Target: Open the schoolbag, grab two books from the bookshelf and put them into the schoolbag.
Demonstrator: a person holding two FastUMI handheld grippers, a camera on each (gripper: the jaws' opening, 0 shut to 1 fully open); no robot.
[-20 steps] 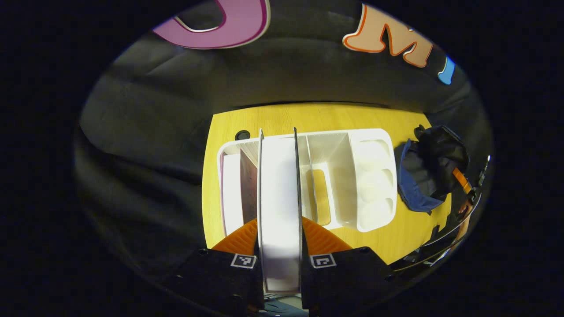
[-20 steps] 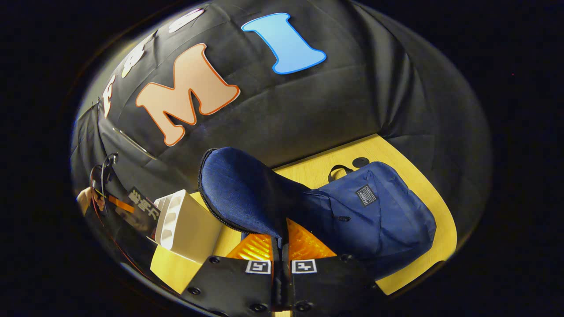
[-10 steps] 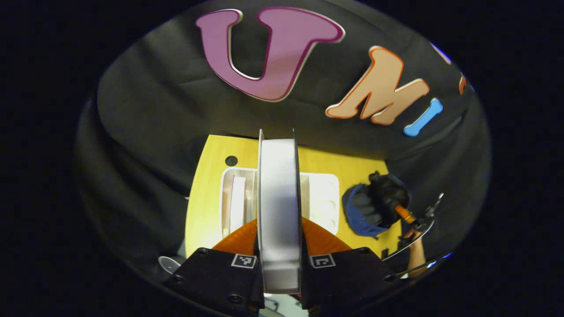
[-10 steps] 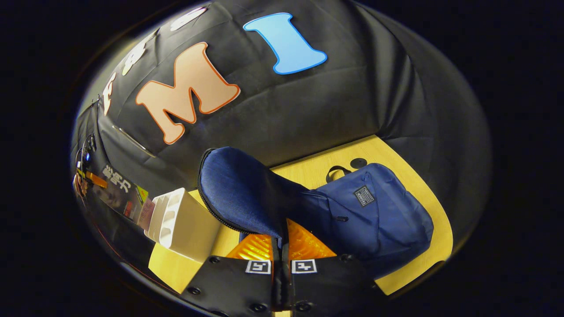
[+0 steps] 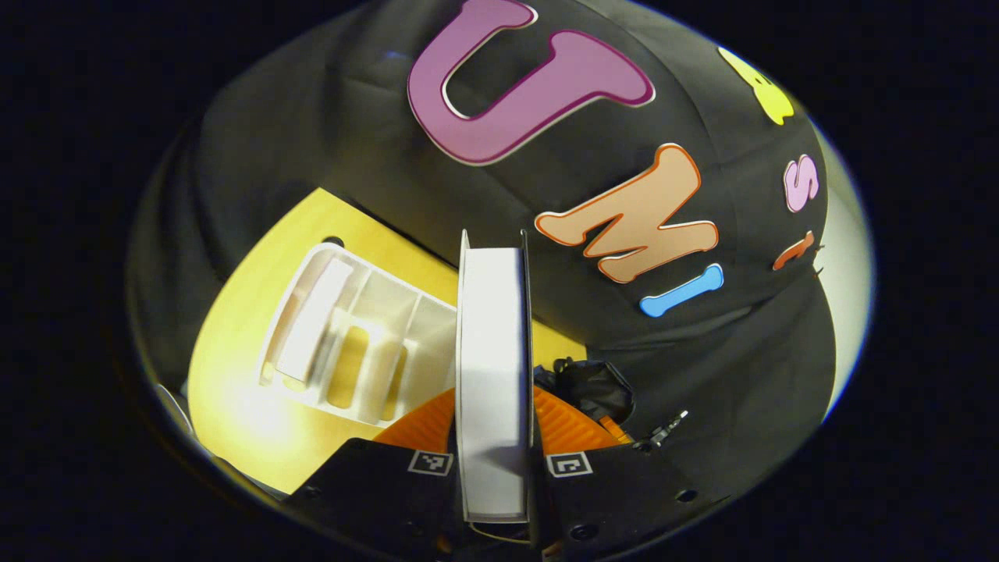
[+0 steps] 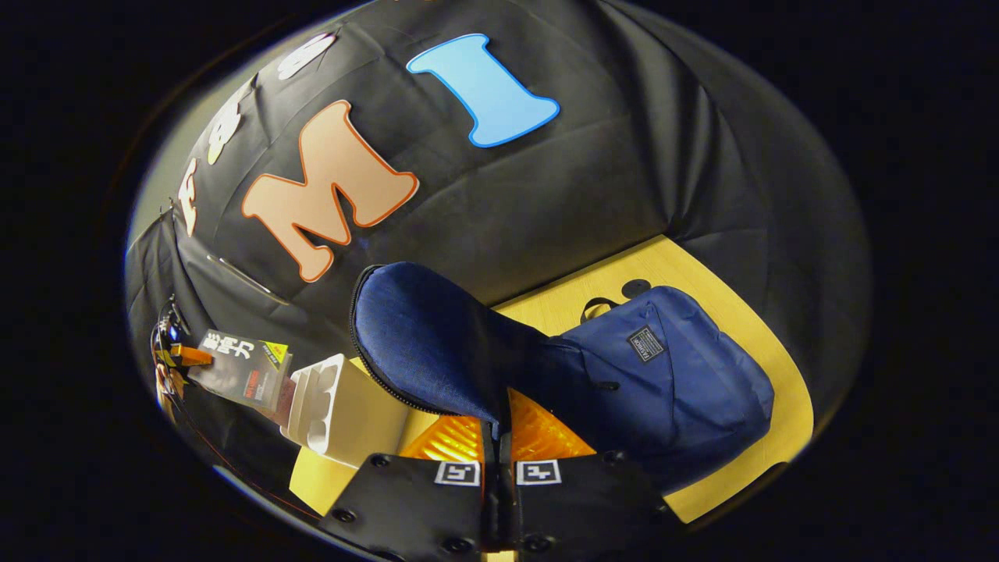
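Left gripper (image 5: 495, 460): clamped on a book (image 5: 493, 375), both fingers pressing its covers, white page edge facing the camera. Book's long axis runs straight up the frame, from bottom centre to mid-frame. Held in the air, clear of the bookshelf (image 5: 351, 343), which sits on the yellow desk (image 5: 234, 390) at left of the left gripper view. One white item stands in the shelf's far-left slot, prob. another book; cannot confirm.

Right gripper (image 6: 499, 468): pinched shut on the dark-blue flap (image 6: 421, 343) of the schoolbag (image 6: 671, 375), flap held raised, zip edge along its left side. Bag body lies on the desk at right of centre in the right gripper view, handle toward the far edge.

Key relation: in the left gripper view, a dark mass w/ blue trim (image 5: 589, 390) shows just right of the book, low in frame, close beside the orange finger; looks like the bag opening. In the right gripper view, the same book (image 6: 242, 367) appears at far left, cover side on, beyond the shelf (image 6: 343, 414) and well apart from the flap.

Judgement: bag open, 1st book in transit. Next move = carry book rightward past the shelf, then tip its long axis down into the opening under the raised flap. Risk: book corner catching the zip edge or flap if the opening sags.
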